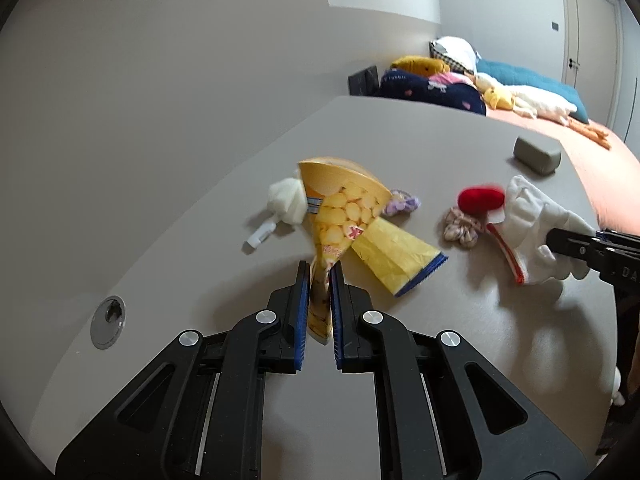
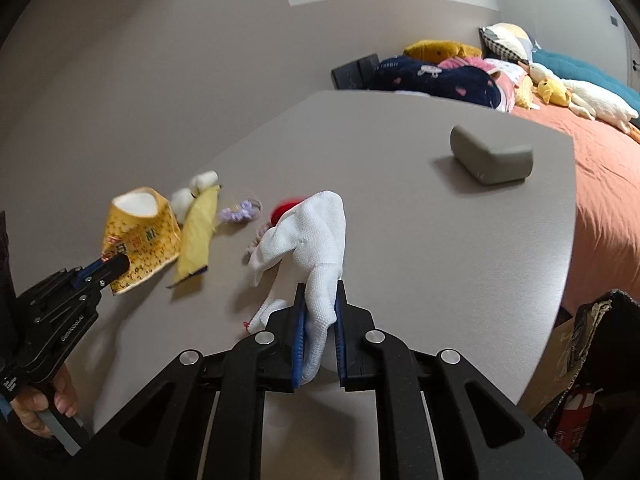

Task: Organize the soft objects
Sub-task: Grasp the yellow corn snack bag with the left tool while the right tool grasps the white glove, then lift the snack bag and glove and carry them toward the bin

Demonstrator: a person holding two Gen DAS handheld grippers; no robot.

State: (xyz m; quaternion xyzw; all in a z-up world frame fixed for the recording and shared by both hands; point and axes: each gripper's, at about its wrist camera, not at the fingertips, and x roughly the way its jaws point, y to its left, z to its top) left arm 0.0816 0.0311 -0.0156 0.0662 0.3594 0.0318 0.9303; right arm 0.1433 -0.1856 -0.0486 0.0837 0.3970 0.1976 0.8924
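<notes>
- The left gripper (image 1: pixel 320 276) is seen clamped on the lower corner of a yellow snack bag (image 1: pixel 340 216); the blue pads are pressed against the crumpled foil, and the open mouth of the bag is tilted upward toward 12 o'clock.
- The right gripper (image 2: pixel 320 300) is seen closed on a white knitted glove (image 2: pixel 312 236); the fabric is pinched between the pads and its upper part is draped forward above the gray tabletop (image 2: pixel 420 260).
- In the left wrist view, the glove is found at 3 o'clock of the snack bag, with its red-trimmed cuff hanging low.
- A yellow cloth with a blue edge (image 1: pixel 396 256) is spread on the tabletop just beside the bag, at its 4 o'clock.
- A white puff with a small white handle (image 1: pixel 286 202) is laid at 9 o'clock of the bag, and a lilac scrunchie (image 1: pixel 402 202) at its 3 o'clock.
- A red soft item (image 1: pixel 480 200) and a pale patterned scrunchie (image 1: pixel 460 228) are placed touching, between the bag and the glove.
- A gray rounded block (image 2: pixel 492 156) is set well apart, toward 1 o'clock in the right wrist view.
- A bed with plush toys (image 2: pixel 560 96) is seen beyond the tabletop.
- A hand (image 2: pixel 40 404) is seen holding the left gripper's handle at 8 o'clock in the right wrist view.
</notes>
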